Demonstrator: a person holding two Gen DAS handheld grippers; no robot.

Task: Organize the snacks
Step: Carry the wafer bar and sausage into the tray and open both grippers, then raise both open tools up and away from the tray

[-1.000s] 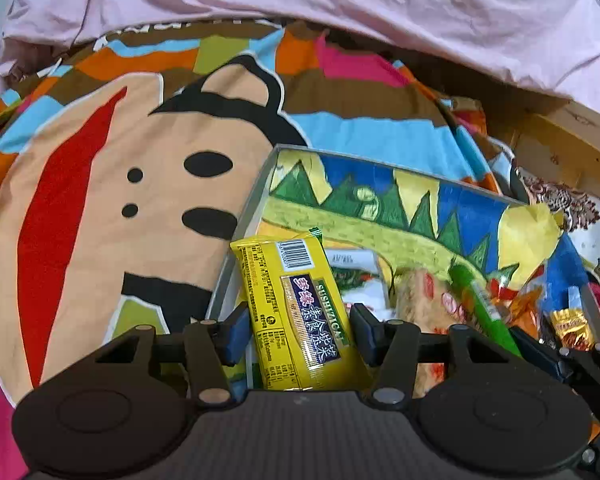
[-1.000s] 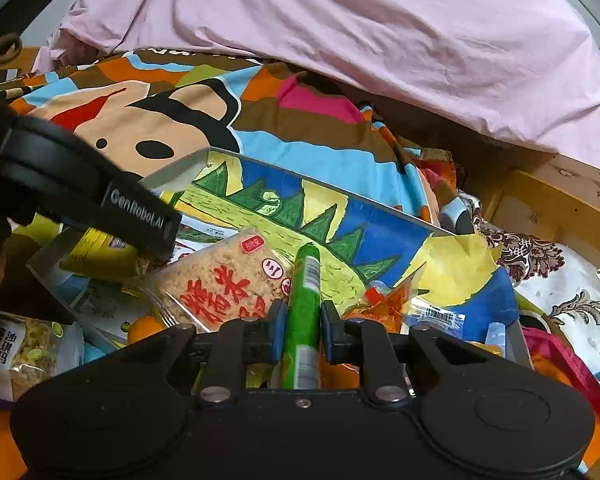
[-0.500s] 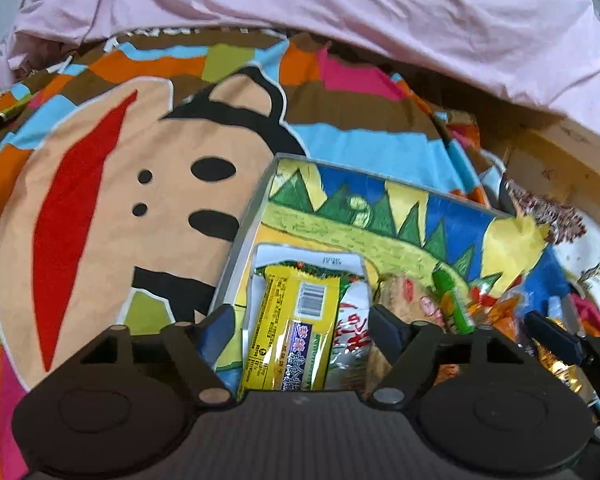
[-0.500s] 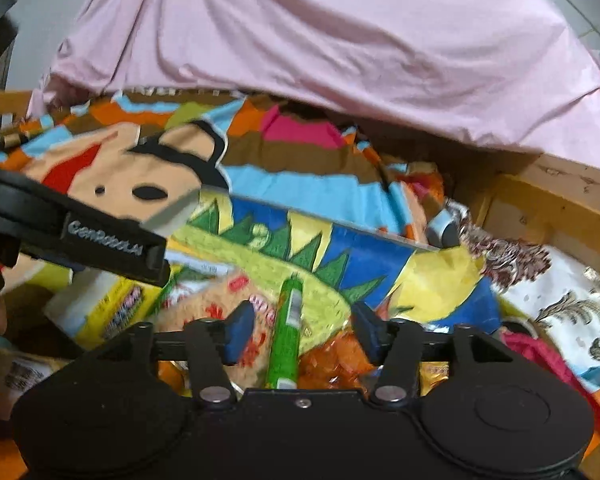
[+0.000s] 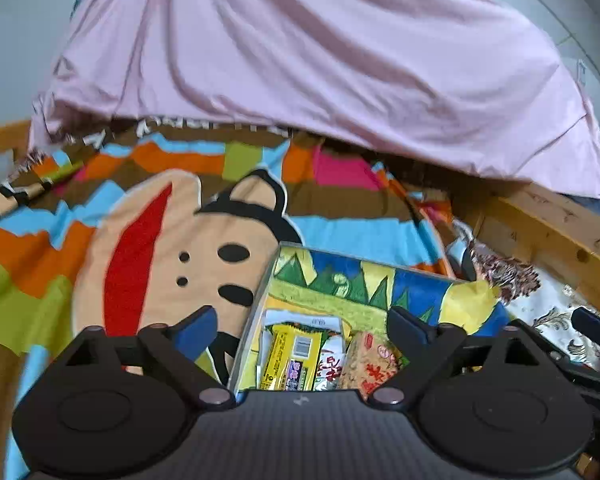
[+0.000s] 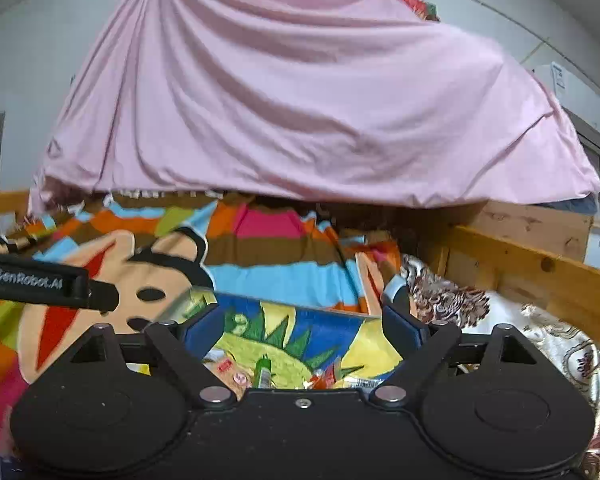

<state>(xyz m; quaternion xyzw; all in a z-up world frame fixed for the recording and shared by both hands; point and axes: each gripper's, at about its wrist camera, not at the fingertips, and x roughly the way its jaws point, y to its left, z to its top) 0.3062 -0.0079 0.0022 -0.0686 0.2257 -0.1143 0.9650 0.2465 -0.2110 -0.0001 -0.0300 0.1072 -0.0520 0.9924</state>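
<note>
Both my grippers are spread wide and hold nothing. My left gripper [image 5: 300,328] hangs above the near left corner of the storage box [image 5: 260,300], the one with the painted green trees and blue and yellow bands inside, which sits on the cartoon-face blanket [image 5: 160,248]. Straight ahead and below, between my left fingers, lies the yellow snack packet [image 5: 290,360], flat in the box with its long axis running away from me, its barcode end at the far side. Touching its right edge is a white-and-red packet [image 5: 332,364], and beside that the rice cracker pack [image 5: 374,364] with red characters. My right gripper [image 6: 302,330] is raised and tilted up, looking mostly at the pink sheet [image 6: 300,100] draped behind, with the box's right half low in its view; the green tube [image 6: 263,370] stands nearly end-on to me just below its fingers, among orange wrappers [image 6: 328,378]. The left hand is nearer the yellow packet, the right nearer the tube. I judge these snacks already placed, so any next pick lies outside the box, where neither camera shows me a loose snack.
</note>
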